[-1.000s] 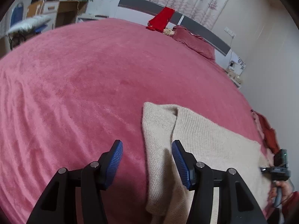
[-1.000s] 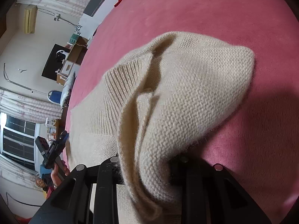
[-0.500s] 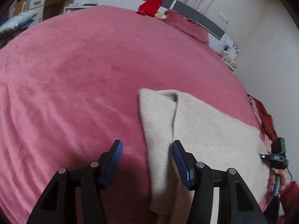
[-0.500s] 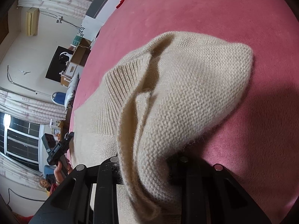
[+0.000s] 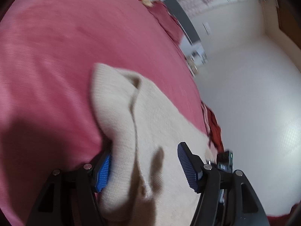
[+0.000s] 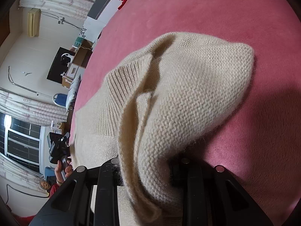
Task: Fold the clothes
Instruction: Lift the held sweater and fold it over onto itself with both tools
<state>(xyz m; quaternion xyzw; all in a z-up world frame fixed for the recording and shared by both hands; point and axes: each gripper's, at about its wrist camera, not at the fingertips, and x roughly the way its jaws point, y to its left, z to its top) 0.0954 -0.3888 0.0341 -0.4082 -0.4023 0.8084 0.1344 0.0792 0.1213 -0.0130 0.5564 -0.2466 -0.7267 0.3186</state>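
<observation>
**Both grippers on the sweater**

Left gripper is spread wide, straddling a fold of the cream knitted sweater. Right gripper is clamped on a bunched sweater edge, pink fleece bedspread beyond.

Knit sweater hides right hand-held gripper fingertips.

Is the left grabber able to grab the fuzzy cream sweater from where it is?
Probably yes. The left gripper is open, the cream sweater already bunches between its blue pads, and nothing blocks it.
</observation>
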